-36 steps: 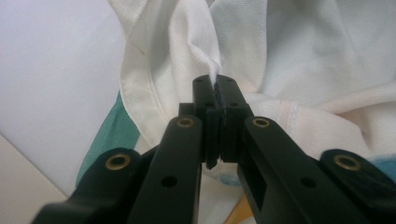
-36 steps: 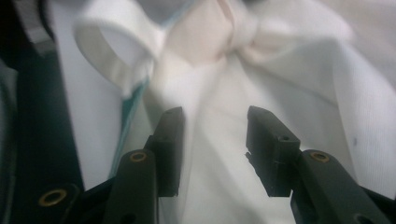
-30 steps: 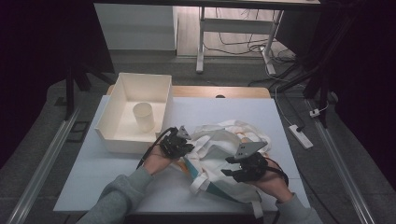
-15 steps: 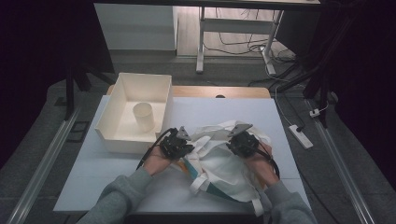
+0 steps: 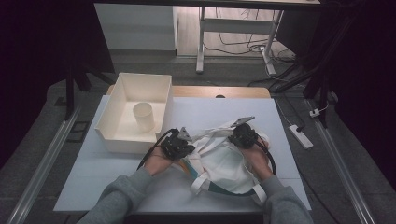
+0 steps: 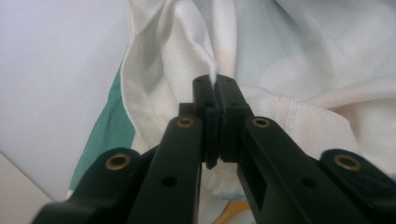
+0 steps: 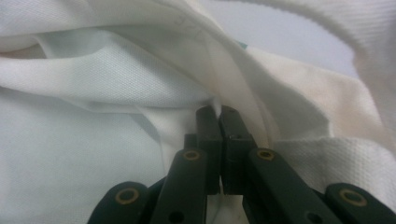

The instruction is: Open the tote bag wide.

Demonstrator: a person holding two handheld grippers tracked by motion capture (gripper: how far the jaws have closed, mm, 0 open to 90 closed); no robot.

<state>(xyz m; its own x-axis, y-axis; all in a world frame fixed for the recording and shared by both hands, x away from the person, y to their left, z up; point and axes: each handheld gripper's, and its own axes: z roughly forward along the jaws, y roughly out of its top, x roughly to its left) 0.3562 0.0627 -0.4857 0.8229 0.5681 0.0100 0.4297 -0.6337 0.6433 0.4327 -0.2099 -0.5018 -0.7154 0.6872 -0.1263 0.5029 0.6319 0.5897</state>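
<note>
Since the earlier frame, the right gripper [image 5: 243, 135] has travelled from the near right part of the white fabric bag [image 5: 224, 163] to its far right edge, and its jaws have just been closing, with a fold of the bag's cloth between them. The left gripper [image 5: 176, 145] has not shifted from the bag's left edge.

Placement: the bag lies crumpled on the white table [image 5: 84, 186], just right of the open cream bin [image 5: 120, 95], which contains an upright cup [image 5: 143, 116]. With one gripper on each side of the bag's upper edge (straps [image 5: 200, 183] trail loose toward the person), the arrangement suits spreading or lifting the bag; this is a judgement from the layout.

Jaw state:
- Left gripper [image 6: 215, 93]: jaws pressed together, pinching a thin ridge of white cloth that rises from between the tips.
- Right gripper [image 7: 219, 119]: jaws likewise drawn tight, a small pleat of the bag [image 7: 116, 74] caught at the tips.

Both grips are on a single thin fold, so a hard pull could slip the cloth free.
</note>
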